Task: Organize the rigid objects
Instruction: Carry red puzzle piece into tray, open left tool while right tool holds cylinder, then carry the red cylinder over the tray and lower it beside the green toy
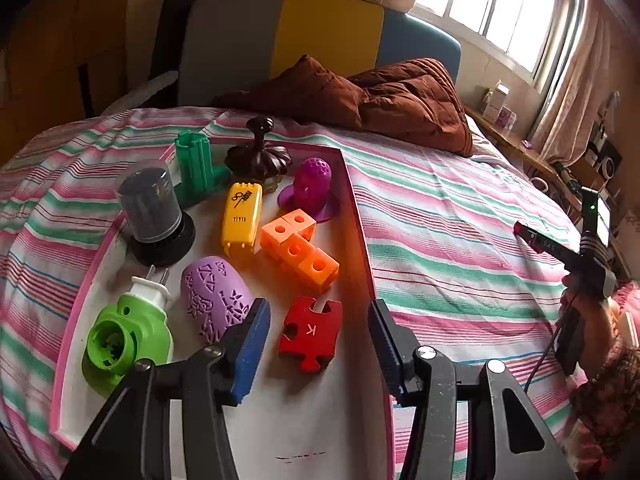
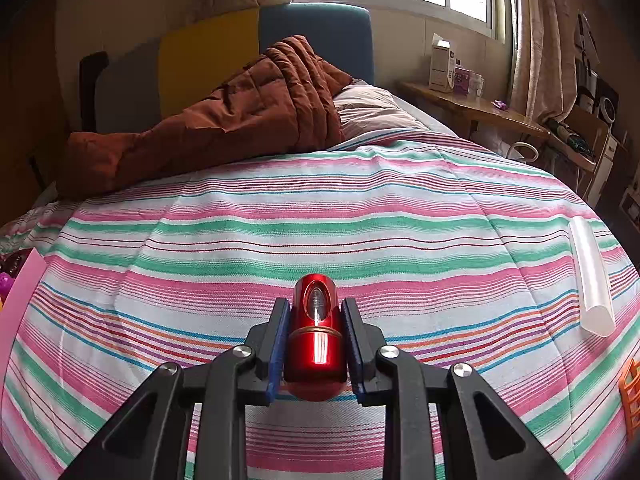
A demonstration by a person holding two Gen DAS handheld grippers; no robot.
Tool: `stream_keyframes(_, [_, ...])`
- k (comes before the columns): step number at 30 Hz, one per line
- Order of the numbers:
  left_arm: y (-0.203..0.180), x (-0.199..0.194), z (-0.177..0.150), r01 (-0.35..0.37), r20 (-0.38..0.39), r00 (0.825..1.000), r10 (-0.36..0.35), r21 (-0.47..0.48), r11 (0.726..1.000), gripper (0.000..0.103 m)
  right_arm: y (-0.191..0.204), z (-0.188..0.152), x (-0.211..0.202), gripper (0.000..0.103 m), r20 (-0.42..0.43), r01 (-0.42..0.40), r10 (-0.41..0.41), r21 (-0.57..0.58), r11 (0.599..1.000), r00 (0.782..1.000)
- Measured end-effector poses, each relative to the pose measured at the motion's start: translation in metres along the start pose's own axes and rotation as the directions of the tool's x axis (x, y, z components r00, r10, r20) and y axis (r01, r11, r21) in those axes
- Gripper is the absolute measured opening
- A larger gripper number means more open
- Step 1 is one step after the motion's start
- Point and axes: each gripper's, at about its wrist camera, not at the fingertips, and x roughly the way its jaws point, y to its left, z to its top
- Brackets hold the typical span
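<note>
Over the striped bed, the right hand-held gripper clamps a red cylinder, while the left hand-held gripper hangs released above a red puzzle piece in the pink-rimmed tray.

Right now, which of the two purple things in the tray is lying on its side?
The pale purple patterned egg shape, nearest the camera beside the green plug-in. The darker purple dimpled piece farther back stands upright on its flat round base.

Red puzzle piece flat in tray; red cylinder clamped.
</note>
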Motion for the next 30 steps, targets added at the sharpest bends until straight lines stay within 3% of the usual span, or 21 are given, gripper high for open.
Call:
stream_keyframes(2, [-0.003,-0.011,-0.002,0.017,0.033,0.999,-0.017,0.006,1.000,0.075,0.000,0.000,-0.001,0.025,0.002,0.001,-0.001,-0.002,1.000,1.000])
stream_keyframes(4, [-0.007,-0.024,-0.004,0.024,0.074,0.997,-0.026,0.026,0.999,0.086,0.001,-0.001,-0.001,0.025,0.005,0.000,0.000,-0.004,1.000,1.000])
stream_keyframes(11, [-0.011,-0.057,-0.013,-0.017,0.170,0.985,-0.001,0.109,0.994,0.099,0.006,-0.003,-0.015,0.025,0.049,-0.031,0.032,-0.027,0.999,0.998])
stream_keyframes(15, [0.000,-0.066,-0.016,-0.030,0.175,0.984,0.014,0.088,0.996,0.102,0.010,-0.004,-0.028,0.025,0.055,-0.070,0.072,-0.037,0.997,0.996])
stream_keyframes(25, [0.018,-0.072,-0.020,-0.018,0.167,0.986,0.017,0.007,1.000,0.103,0.047,-0.024,-0.062,0.025,-0.002,-0.085,0.085,-0.103,0.991,0.996])
stream_keyframes(30, [0.021,-0.078,-0.020,-0.015,0.173,0.985,0.016,-0.005,1.000,0.103,0.076,-0.033,-0.079,0.025,-0.023,-0.152,0.151,-0.119,0.981,0.988])
